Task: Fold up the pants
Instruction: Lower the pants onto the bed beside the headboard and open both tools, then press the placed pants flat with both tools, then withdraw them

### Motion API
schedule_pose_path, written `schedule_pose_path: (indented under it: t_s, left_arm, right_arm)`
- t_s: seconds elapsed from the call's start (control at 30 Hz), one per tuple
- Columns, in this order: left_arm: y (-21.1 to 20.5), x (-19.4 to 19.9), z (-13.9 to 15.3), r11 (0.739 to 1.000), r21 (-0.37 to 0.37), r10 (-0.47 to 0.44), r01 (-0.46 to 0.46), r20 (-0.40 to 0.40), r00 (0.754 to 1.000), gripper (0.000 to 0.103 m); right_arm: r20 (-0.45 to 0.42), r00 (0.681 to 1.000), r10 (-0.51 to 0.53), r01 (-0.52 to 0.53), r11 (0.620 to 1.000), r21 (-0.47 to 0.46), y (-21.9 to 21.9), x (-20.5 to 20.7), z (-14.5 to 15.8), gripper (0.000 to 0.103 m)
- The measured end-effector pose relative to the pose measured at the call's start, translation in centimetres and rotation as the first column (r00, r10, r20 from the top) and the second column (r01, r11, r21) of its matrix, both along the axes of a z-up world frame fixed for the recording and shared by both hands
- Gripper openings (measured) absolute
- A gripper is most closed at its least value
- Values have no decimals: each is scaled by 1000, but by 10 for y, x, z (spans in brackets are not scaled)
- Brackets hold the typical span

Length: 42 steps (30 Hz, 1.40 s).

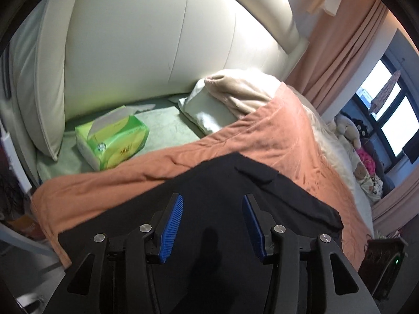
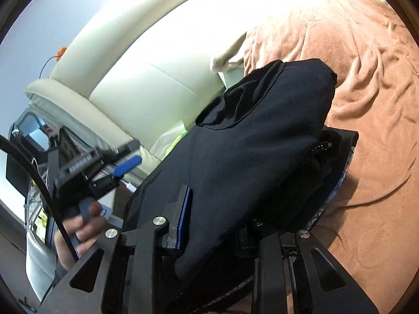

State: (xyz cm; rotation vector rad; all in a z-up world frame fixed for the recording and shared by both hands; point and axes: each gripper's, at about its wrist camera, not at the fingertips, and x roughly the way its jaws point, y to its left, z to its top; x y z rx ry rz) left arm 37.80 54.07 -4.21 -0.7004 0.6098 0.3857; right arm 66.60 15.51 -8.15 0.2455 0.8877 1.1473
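The black pants (image 1: 235, 191) lie bundled in several layers on the bed's orange blanket (image 1: 275, 130); folding looks nearly finished; left hand-held gripper (image 1: 212, 225) released at six o'clock; right hand-held gripper (image 2: 251, 225) grasping their edge

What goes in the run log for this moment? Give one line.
left gripper: open above black pants | right gripper: fabric between jaws, grip unclear | pants on orange blanket | fold: unfinished

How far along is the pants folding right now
Done: the black pants lie doubled on the orange blanket. In hand: the left gripper stands open over them; the right gripper has a thick bundle between its fingers. Left: laying that bundle flat, letting go.
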Motion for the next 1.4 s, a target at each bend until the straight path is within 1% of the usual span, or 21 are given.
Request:
schedule_pose_path:
  t_s: [0.13, 0.17, 0.23, 0.3, 0.33, 0.47, 0.5, 0.53, 0.63, 0.77, 0.83, 0.87, 0.9, 0.93, 1.0, 1.03, 1.1, 1.13, 1.2, 1.23, 1.4]
  left_arm:
    - [-14, -10, -4, 1000, 5, -21, 21, -16, 1000, 50]
    - [-19, -13, -2, 1000, 11, -29, 29, -17, 999, 50]
    - [-25, -15, 1, 999, 19, -41, 42, -13, 999, 50]
    - [-34, -19, 6, 998, 30, -61, 60, 2, 998, 50]
    - [-37, -21, 9, 997, 37, -65, 65, 4, 998, 50]
    - [-53, -22, 19, 994, 57, -97, 96, 16, 995, 50]
    - [-56, -21, 21, 993, 61, -102, 101, 18, 995, 50]
    - [-59, -21, 22, 992, 66, -109, 108, 19, 994, 50]
    - [-70, -18, 25, 988, 75, -136, 134, 20, 991, 50]
    - [-83, -13, 23, 982, 78, -173, 172, 15, 985, 50]
    - [-89, -11, 17, 979, 74, -190, 189, 6, 982, 46]
    - [-91, -10, 15, 978, 69, -197, 197, 2, 980, 39]
    - [-92, -9, 12, 977, 64, -201, 201, -4, 980, 37]
    - [-93, -8, 9, 978, 60, -202, 202, -12, 979, 37]
    - [-96, -5, 3, 978, 51, -200, 201, -20, 980, 34]
    - [-97, -3, 0, 979, 44, -198, 199, -26, 980, 33]
    - [-97, 2, -7, 981, 34, -188, 190, -43, 981, 27]
    - [-97, 5, -11, 982, 30, -186, 188, -57, 981, 26]
    - [-96, 7, -17, 983, 19, -179, 180, -60, 982, 25]
    - [-94, 6, -21, 984, 4, -176, 176, -53, 983, 24]
    - [-92, 6, -39, 983, -63, -176, 172, -59, 983, 13]
  right_arm:
    - [30, 999, 17, -15, 999, -50, -15, -17, 4, 27]
    - [37, 999, 18, -16, 998, -61, -19, -20, 5, 30]
    - [80, 997, 6, 1, 996, -90, -31, -31, 9, 34]
    - [131, 991, -2, 17, 994, -110, -45, -39, 16, 42]
    - [161, 987, -10, 30, 992, -124, -52, -41, 20, 43]
    - [249, 968, -43, 83, 985, -152, -60, -37, 48, 43]
    - [287, 956, -60, 109, 982, -157, -64, -38, 58, 43]
    - [306, 950, -64, 116, 981, -155, -59, -42, 63, 43]
    - [348, 935, -64, 120, 983, -142, -57, -54, 86, 43]
    - [388, 921, -42, 108, 983, -150, -49, -62, 95, 42]
    - [409, 912, -20, 90, 984, -153, -41, -63, 96, 41]
    - [417, 909, -11, 84, 984, -157, -34, -60, 97, 41]
    - [427, 904, -2, 79, 984, -162, -28, -60, 98, 41]
    - [432, 902, 9, 71, 983, -169, -21, -60, 98, 41]
    - [430, 903, 23, 60, 982, -177, -9, -55, 97, 36]
    - [425, 905, 31, 50, 983, -179, -2, -53, 96, 35]
    - [417, 908, 49, 30, 983, -183, 12, -44, 90, 35]
    - [416, 908, 54, 28, 982, -188, 17, -41, 87, 35]
    - [388, 919, 66, 13, 980, -198, 27, -31, 77, 28]
    - [375, 924, 71, 6, 980, -199, 29, -29, 73, 27]
    - [349, 932, 96, -14, 973, -231, 24, -19, 46, 26]
